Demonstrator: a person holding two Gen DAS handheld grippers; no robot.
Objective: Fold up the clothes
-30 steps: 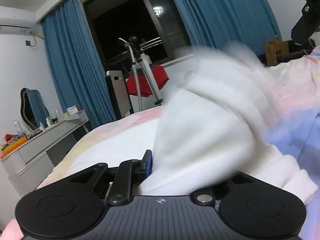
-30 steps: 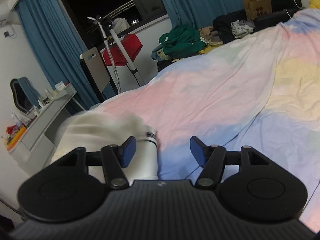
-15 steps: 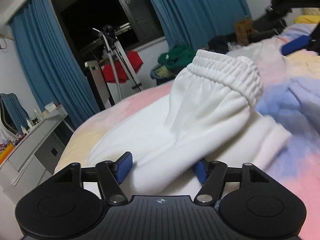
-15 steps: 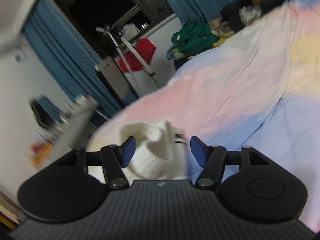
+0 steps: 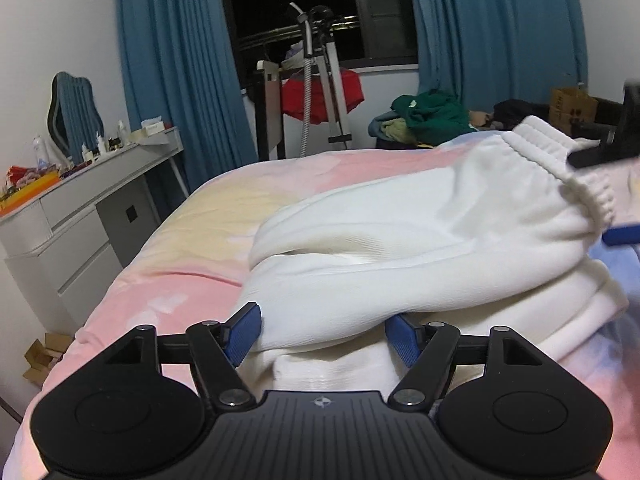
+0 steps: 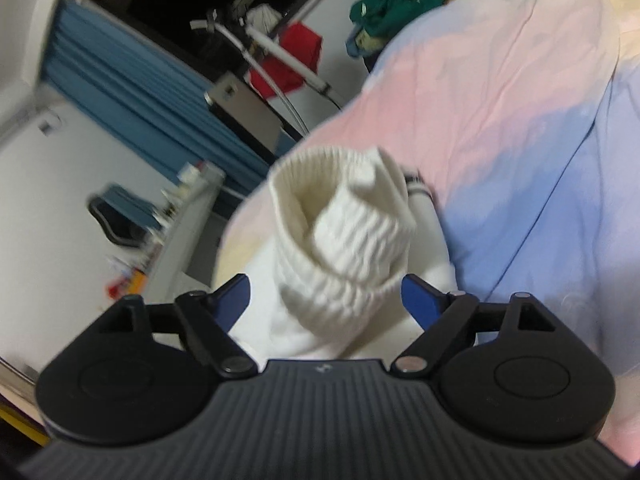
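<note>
Blue curtains hang behind the pastel bed (image 5: 192,248) where a soft, thick white garment (image 5: 420,256) lies doubled over, limp and light, best pinched at its ribbed elastic band (image 6: 340,216), while both the left gripper (image 5: 324,334) and right gripper (image 6: 326,300) straddle it with fingers spread wide.

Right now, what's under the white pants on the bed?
The white pants lie folded over on themselves on the pastel bedsheet, pink and yellow around them. What lies between the layers is hidden.
</note>
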